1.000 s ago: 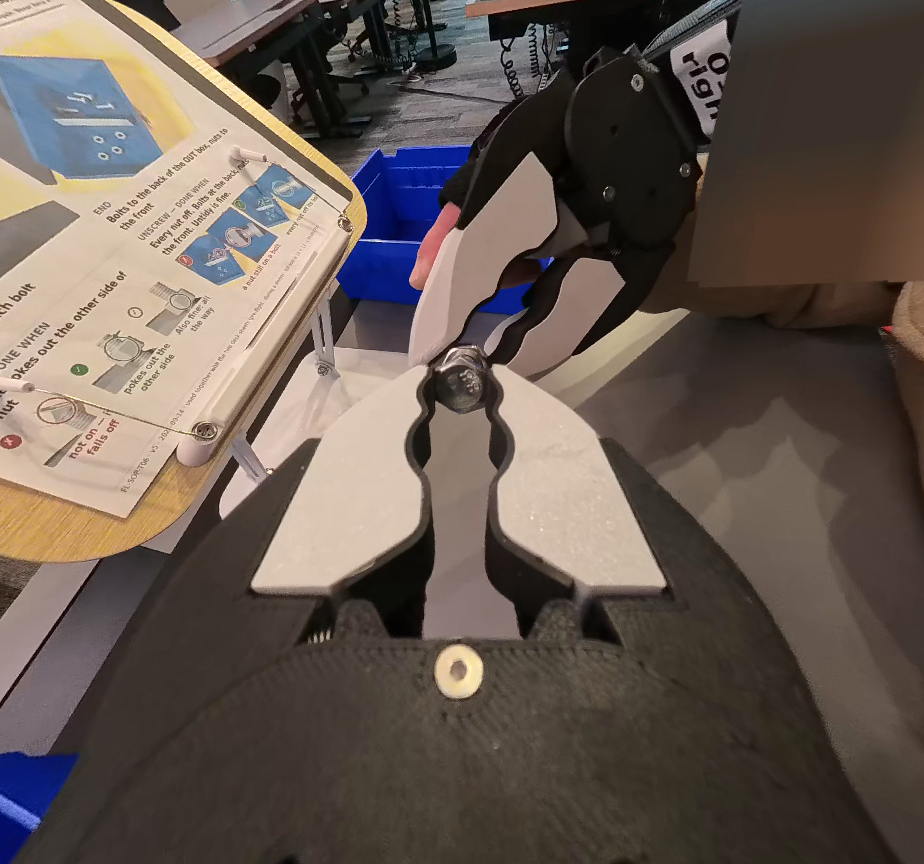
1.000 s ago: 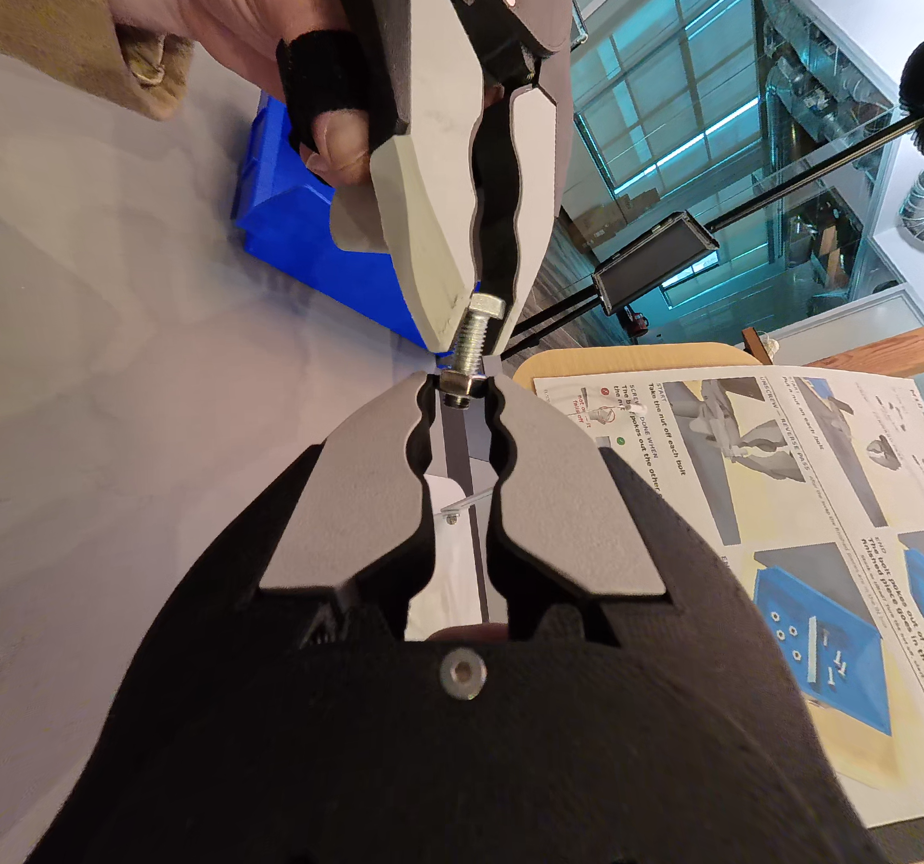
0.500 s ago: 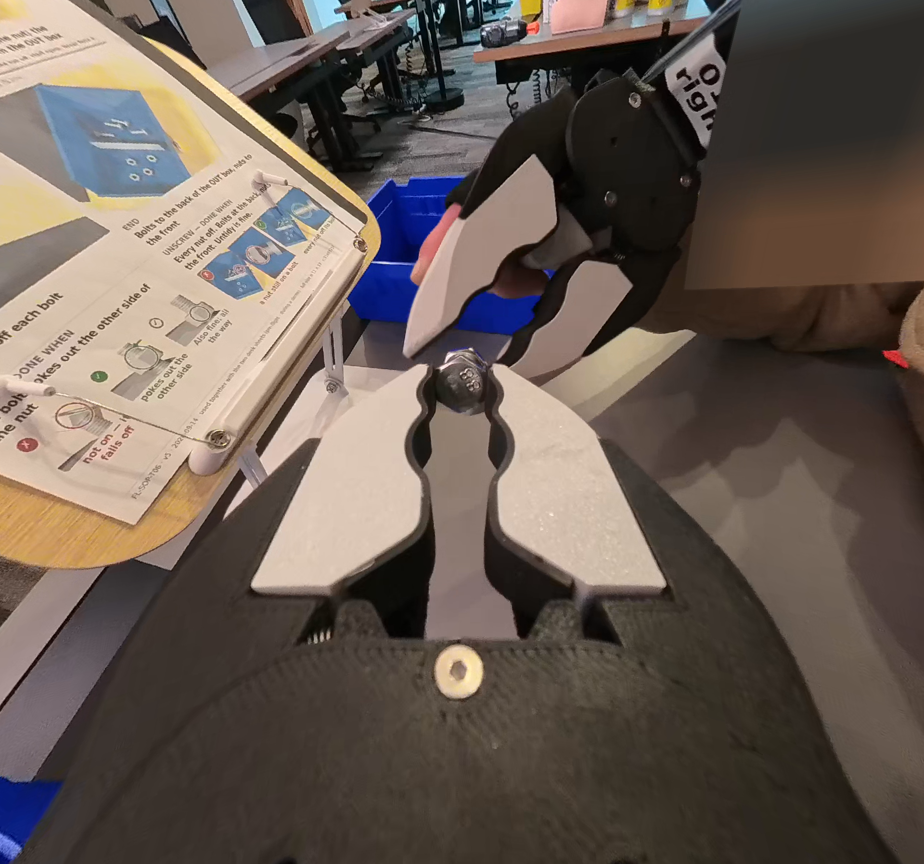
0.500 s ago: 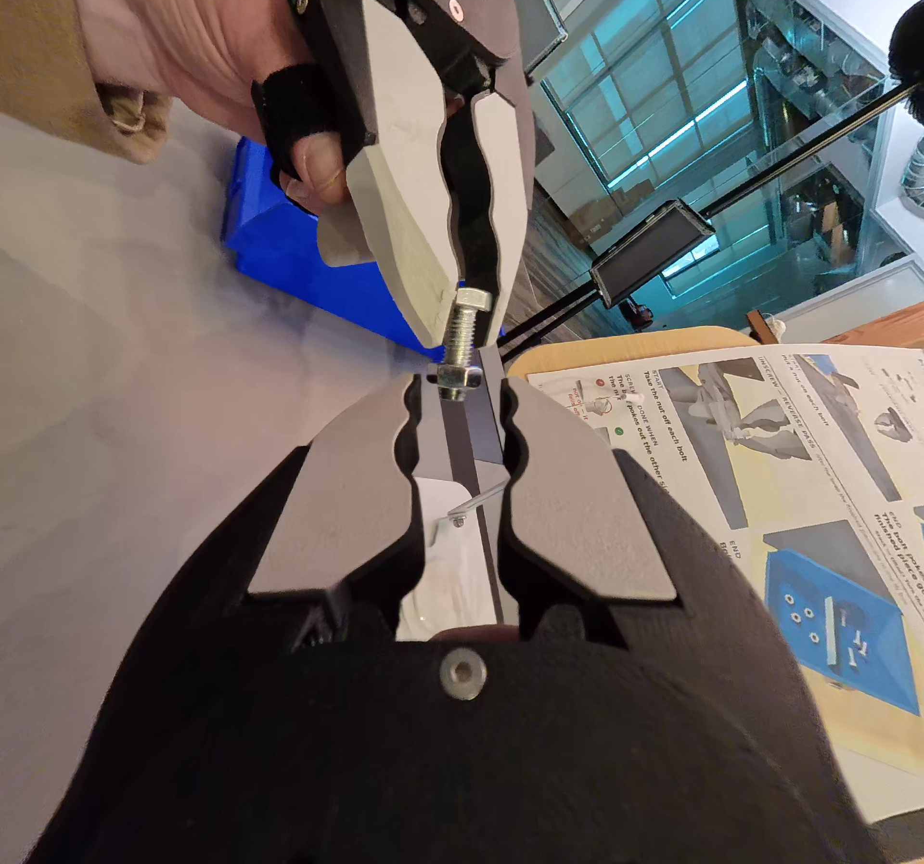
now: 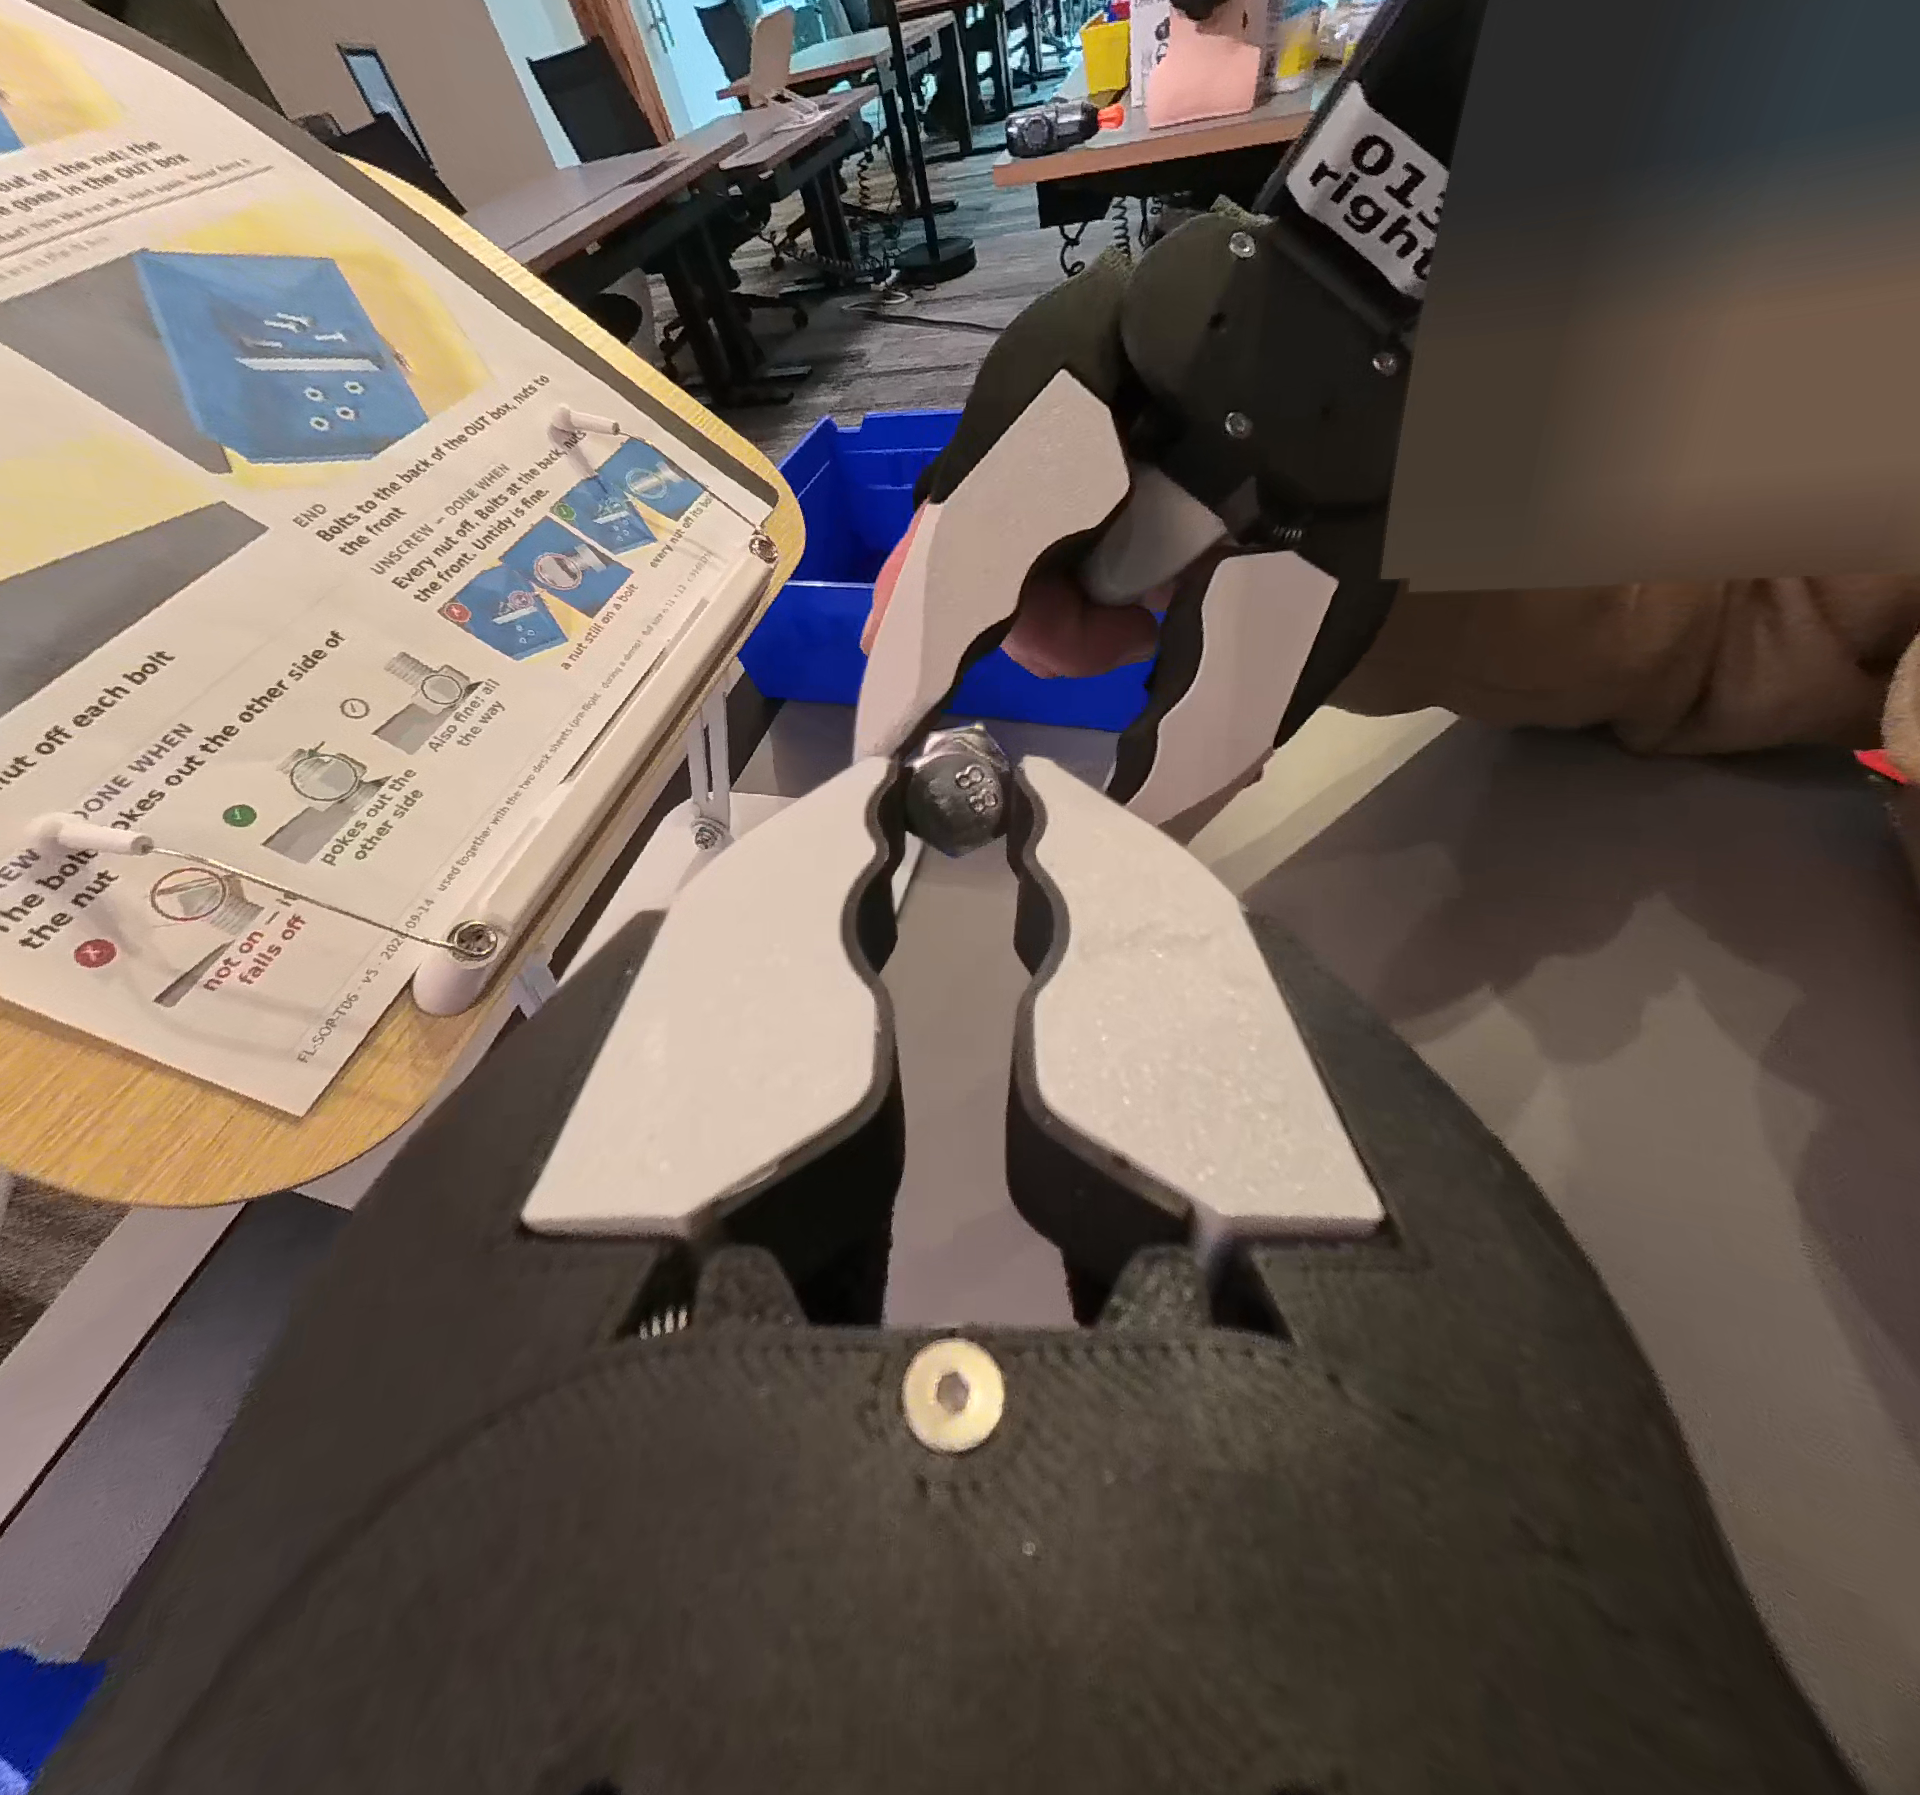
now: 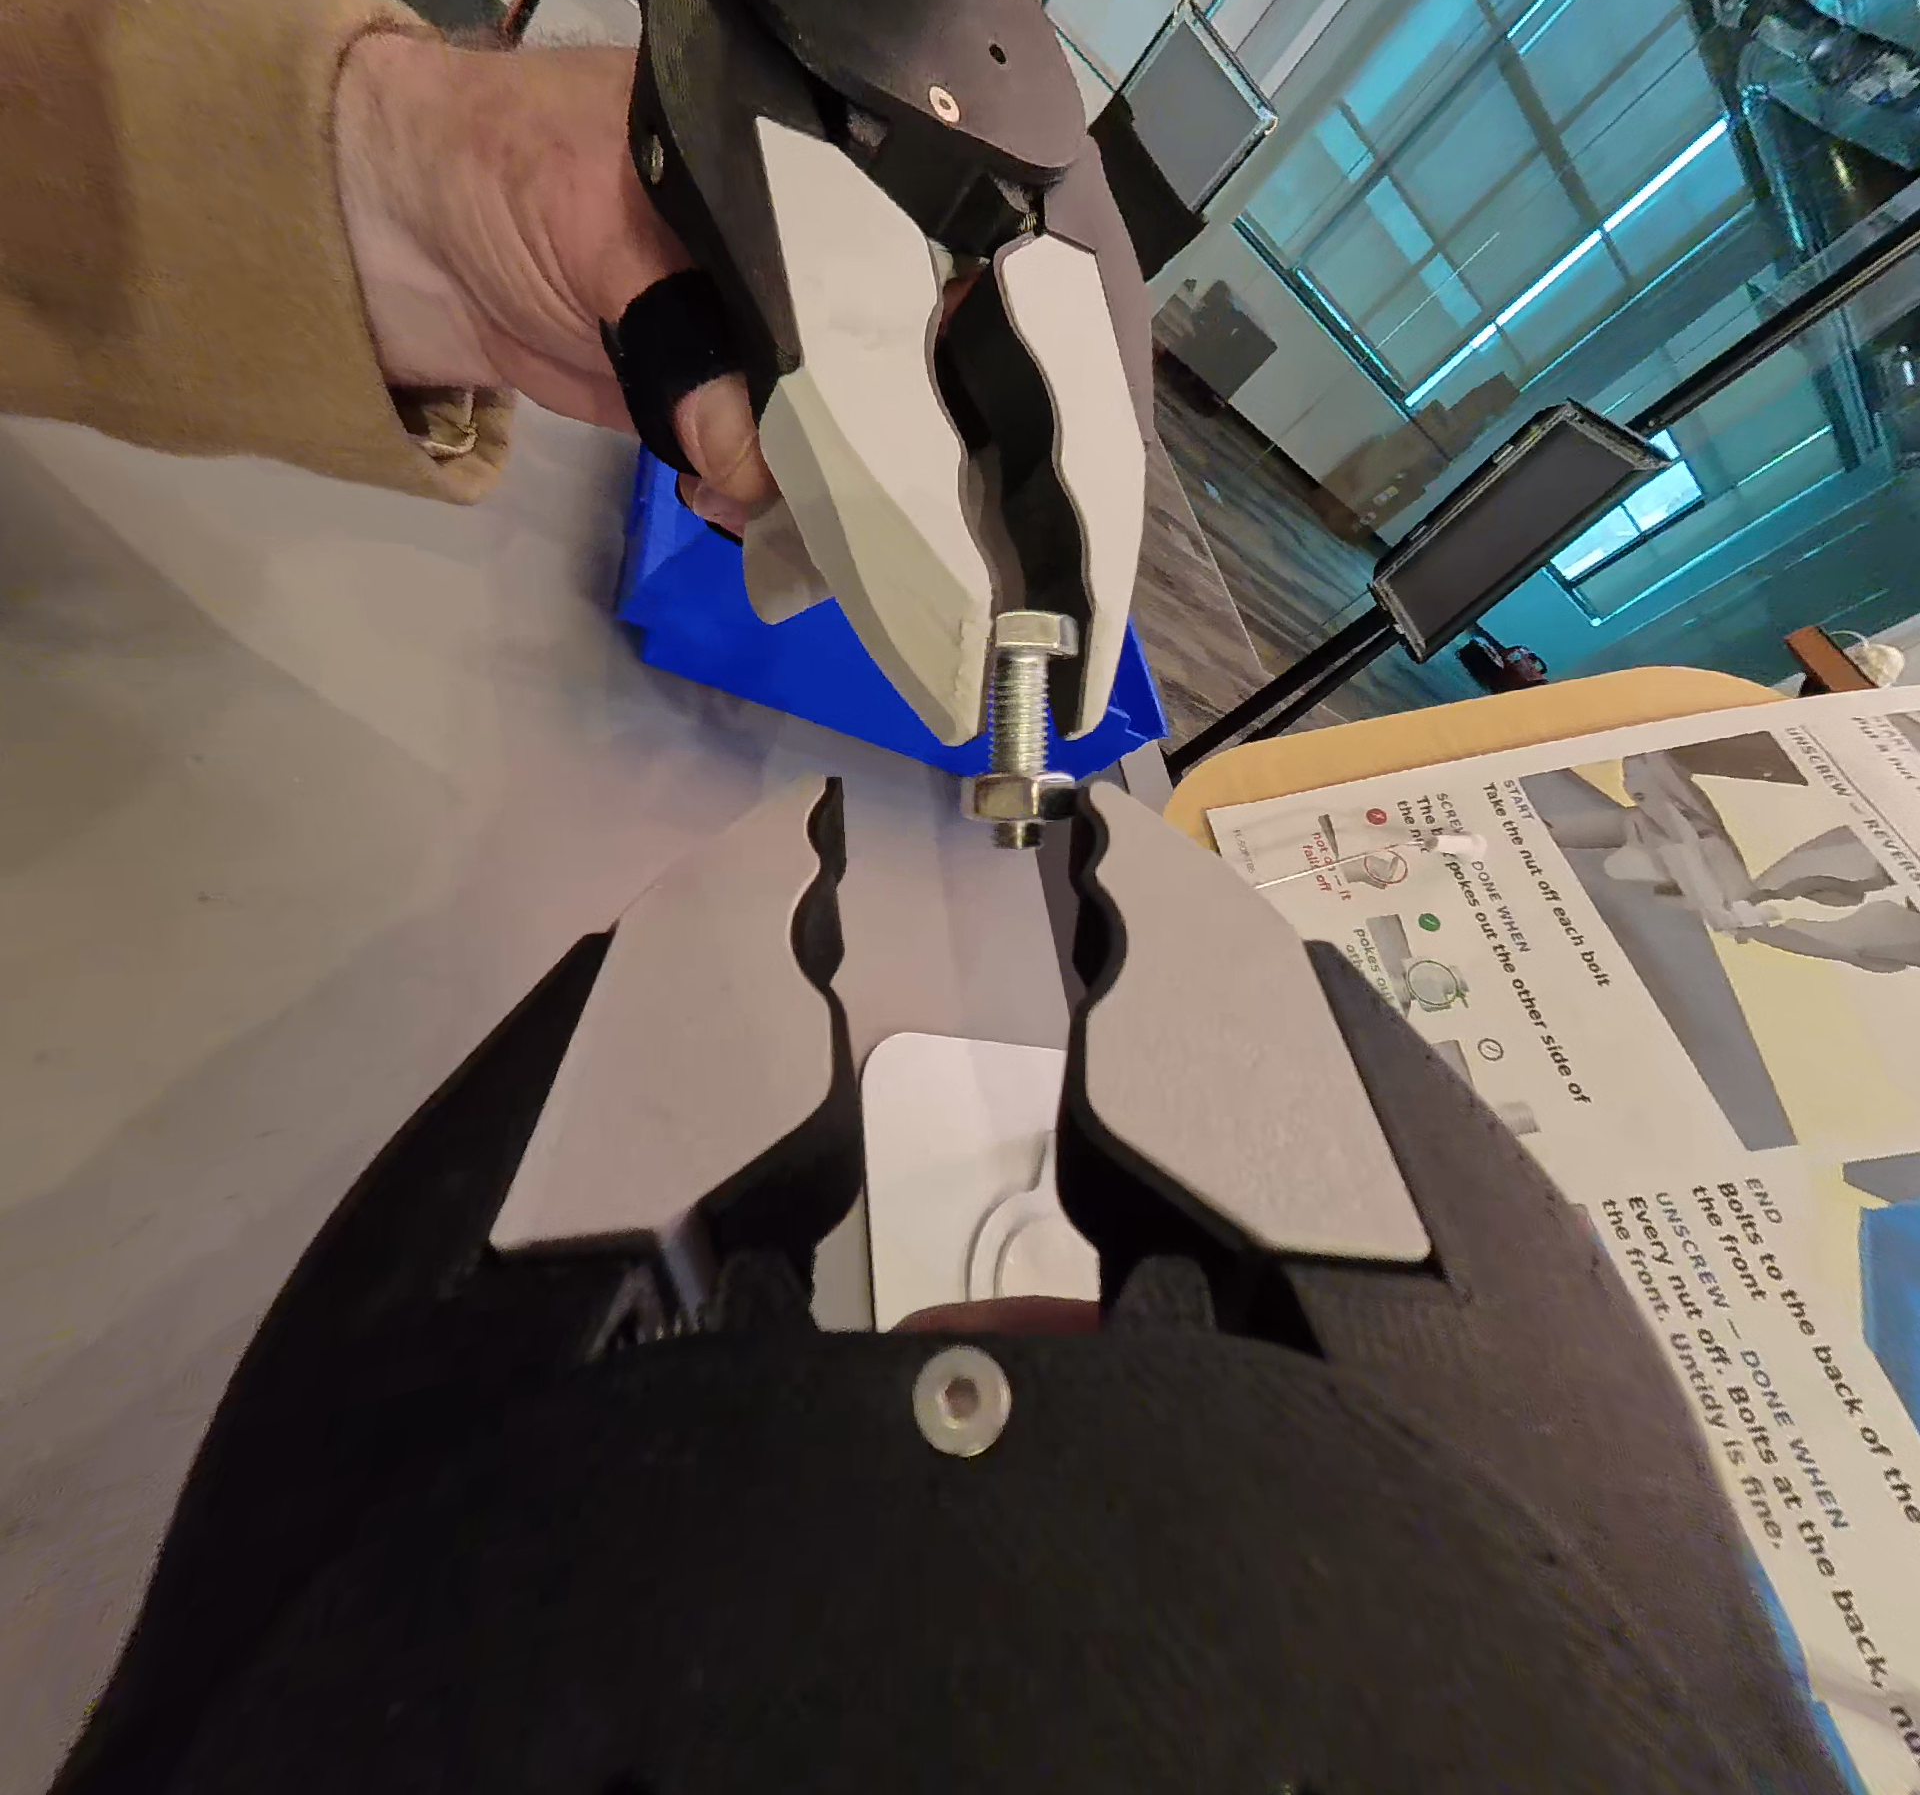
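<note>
Two tongs meet over the grey worktop (image 5: 1558,1018), left tongs (image 5: 951,800) clamping a hex bolt (image 5: 954,789) by its head, right tongs (image 6: 951,810) parted around its nut (image 6: 1016,796), blue bin (image 5: 831,550) behind.

The bolt (image 6: 1023,696) and nut (image 6: 1016,796) are bright, shiny metal; the bolt's head looks duller grey. Gripper fingers (image 5: 748,997) carry matt, finely grainy grey pads on rough black plastic. The bin (image 5: 831,540) is glossy blue plastic, the board (image 5: 156,1132) pale wood, its sheet (image 5: 260,602) printed paper.
</note>
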`<action>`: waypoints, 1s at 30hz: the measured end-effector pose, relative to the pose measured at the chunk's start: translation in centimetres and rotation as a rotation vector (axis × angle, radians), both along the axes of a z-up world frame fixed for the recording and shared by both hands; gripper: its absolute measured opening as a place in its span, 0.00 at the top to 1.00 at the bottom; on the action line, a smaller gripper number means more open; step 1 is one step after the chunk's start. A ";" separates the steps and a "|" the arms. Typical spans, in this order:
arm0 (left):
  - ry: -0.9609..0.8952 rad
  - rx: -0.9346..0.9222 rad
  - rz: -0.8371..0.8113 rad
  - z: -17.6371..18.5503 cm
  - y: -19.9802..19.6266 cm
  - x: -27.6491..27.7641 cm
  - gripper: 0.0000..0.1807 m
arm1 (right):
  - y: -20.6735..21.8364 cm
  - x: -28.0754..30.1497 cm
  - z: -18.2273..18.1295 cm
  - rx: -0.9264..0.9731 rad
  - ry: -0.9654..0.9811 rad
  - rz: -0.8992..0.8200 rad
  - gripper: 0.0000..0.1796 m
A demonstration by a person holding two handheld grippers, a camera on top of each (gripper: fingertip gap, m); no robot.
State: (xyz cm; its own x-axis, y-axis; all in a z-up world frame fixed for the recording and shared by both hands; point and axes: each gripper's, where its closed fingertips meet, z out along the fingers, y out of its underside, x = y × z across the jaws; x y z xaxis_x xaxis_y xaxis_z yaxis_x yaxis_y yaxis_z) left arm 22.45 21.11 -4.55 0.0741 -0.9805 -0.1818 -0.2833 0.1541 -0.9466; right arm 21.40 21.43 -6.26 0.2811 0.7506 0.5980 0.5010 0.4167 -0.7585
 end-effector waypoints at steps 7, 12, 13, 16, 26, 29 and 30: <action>-0.011 0.007 0.049 0.2 0.7 -0.3 0.90 | -1.1 0.2 0.3 -0.019 -0.014 0.056 0.87; -0.072 -0.025 0.050 1.0 1.2 -0.9 0.90 | -1.9 0.9 1.8 -0.055 0.064 0.115 0.92; -0.068 -0.026 0.039 1.0 1.0 -0.8 0.90 | -1.4 1.1 1.7 -0.050 0.062 0.088 0.89; -0.068 -0.014 0.030 0.9 0.7 -0.4 0.90 | -0.1 1.2 1.4 -0.042 0.070 0.025 0.80; -0.147 -0.056 -0.003 1.5 0.6 -0.3 0.90 | -0.2 0.1 1.0 -0.061 0.095 0.031 0.76; -0.183 -0.080 -0.015 1.6 0.6 -0.3 0.90 | -0.3 0.2 1.5 -0.059 0.117 0.030 0.77; -0.190 -0.086 -0.021 1.6 0.6 -0.3 0.90 | -0.3 0.2 1.6 -0.059 0.117 0.029 0.77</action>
